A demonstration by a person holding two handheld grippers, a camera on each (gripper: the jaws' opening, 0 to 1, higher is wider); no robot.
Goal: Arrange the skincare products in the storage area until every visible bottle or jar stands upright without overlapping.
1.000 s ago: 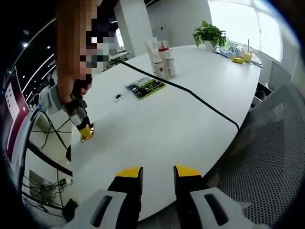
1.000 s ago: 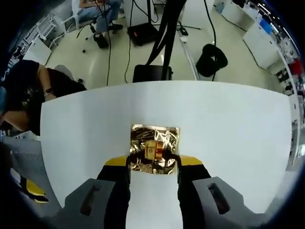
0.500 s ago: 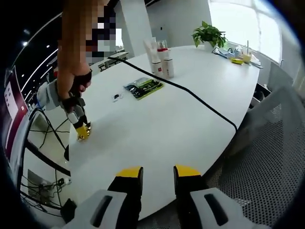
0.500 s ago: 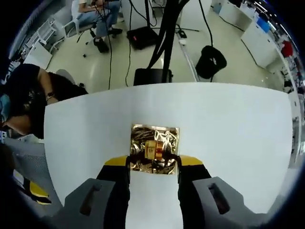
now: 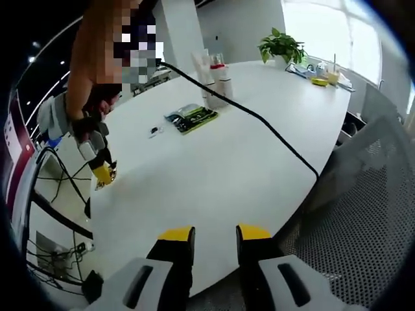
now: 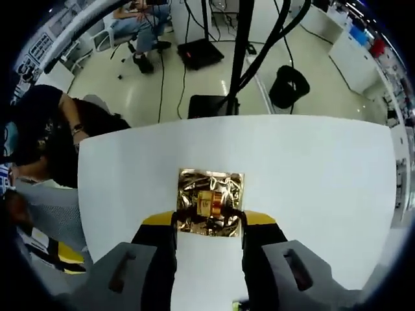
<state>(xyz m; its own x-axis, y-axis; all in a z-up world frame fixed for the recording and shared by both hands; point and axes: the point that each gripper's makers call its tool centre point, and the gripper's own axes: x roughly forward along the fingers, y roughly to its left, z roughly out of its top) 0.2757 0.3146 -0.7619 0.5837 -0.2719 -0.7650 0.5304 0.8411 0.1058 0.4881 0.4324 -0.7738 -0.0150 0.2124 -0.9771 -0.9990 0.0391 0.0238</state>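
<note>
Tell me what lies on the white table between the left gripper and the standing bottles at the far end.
In the left gripper view, a black cable crosses the white table between the left gripper and the standing bottles; a green packet lies beside it.

I see crinkled gold foil packet (image 6: 209,210) with amber centre, yellow-tipped right gripper (image 6: 208,218), white table (image 5: 246,162), black cable (image 5: 259,123), white bottles (image 5: 211,81) with red, green plant (image 5: 283,46).

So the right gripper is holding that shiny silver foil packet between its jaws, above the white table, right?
Nearly. The foil packet is gold, not silver; the right gripper view shows this. The rest holds: the right gripper has it between its jaws, with the white table below.
</note>
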